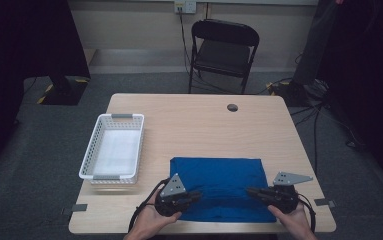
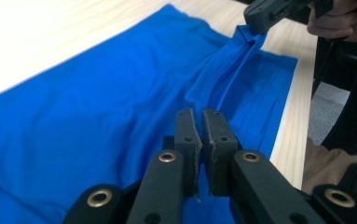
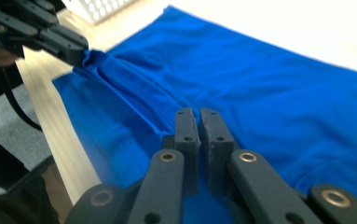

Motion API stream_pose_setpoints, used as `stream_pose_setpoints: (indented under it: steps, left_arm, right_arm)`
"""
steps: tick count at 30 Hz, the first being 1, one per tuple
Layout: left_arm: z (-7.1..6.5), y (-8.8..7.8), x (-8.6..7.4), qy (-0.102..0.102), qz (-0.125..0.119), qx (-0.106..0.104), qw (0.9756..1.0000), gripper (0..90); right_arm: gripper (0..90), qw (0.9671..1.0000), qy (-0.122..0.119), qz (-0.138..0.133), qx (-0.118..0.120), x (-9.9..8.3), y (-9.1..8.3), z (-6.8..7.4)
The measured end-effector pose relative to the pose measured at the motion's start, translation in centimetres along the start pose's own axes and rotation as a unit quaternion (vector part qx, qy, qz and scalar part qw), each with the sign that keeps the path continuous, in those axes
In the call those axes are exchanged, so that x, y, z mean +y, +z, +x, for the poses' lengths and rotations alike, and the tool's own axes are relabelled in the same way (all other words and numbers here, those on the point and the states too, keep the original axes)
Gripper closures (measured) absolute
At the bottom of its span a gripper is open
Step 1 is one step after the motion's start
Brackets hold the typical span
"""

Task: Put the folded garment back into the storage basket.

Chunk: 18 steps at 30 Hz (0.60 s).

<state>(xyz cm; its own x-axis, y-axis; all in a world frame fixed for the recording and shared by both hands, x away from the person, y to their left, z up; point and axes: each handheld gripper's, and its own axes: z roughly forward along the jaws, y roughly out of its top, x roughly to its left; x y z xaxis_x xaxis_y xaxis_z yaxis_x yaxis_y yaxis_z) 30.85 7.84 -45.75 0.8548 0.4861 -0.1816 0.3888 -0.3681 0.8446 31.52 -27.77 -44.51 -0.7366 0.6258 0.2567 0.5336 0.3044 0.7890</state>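
Blue cloth (image 1: 219,185) lies flat on the tabletop (image 1: 194,125), near edge, about 6 o'clock in the high view. Left tongs (image 1: 197,196) clamped on cloth's near hem at 7 o'clock, right tongs (image 1: 250,190) clamped on the same hem at 5 o'clock; a raised fold runs between them. White basket (image 1: 93,152) sits at 9 o'clock, apart from cloth.

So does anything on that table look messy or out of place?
Only the blue cloth: its near edge is bunched into a raised ridge, pinched between the left gripper and right gripper. The white basket sits straight.
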Motion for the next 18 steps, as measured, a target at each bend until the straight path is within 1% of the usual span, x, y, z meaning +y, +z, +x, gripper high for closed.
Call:
stream_pose_setpoints:
  steps: [2, 4, 5, 8, 12, 15, 17, 18]
  left_arm:
    - [0.0, 0.1, -0.2, -0.004, 0.004, -0.002, 1.0, 85.5]
    - [-0.2, 0.2, -0.5, -0.003, 0.014, -0.007, 0.9999, 85.6]
    - [-0.4, 0.3, -0.6, -0.006, 0.015, -0.011, 0.9998, 85.6]
    - [-0.7, 0.6, -0.9, -0.003, 0.025, -0.016, 0.9996, 85.3]
    - [-0.9, 0.4, -1.0, -0.001, 0.026, -0.017, 0.9995, 84.4]
    - [-0.9, 0.2, -1.6, -0.005, 0.032, -0.016, 0.9993, 82.0]
    - [-0.9, -0.1, -1.7, -0.008, 0.032, -0.019, 0.9993, 82.1]
    - [-0.9, -0.2, -1.7, -0.011, 0.028, -0.025, 0.9992, 80.6]
  right_arm:
    - [85.9, 0.9999, -0.006, 0.009, -0.002, -0.4, 0.1, 0.2]
    - [86.0, 0.9999, -0.008, 0.013, -0.001, -0.8, 0.1, 0.2]
    - [85.9, 0.9999, -0.008, 0.015, -0.002, -1.0, 0.1, 0.2]
    - [85.6, 0.9998, -0.005, 0.022, -0.001, -1.7, 0.1, 0.2]
    - [83.8, 0.9995, -0.003, 0.032, 0.004, -2.5, 0.1, 0.3]
    - [82.9, 0.9992, -0.003, 0.04, 0.003, -3.1, -0.1, 0.4]
    - [82.6, 0.9991, -0.004, 0.042, 0.005, -3.4, -0.2, 0.5]
    - [82.2, 0.999, -0.006, 0.043, 0.006, -3.5, -0.3, 0.6]
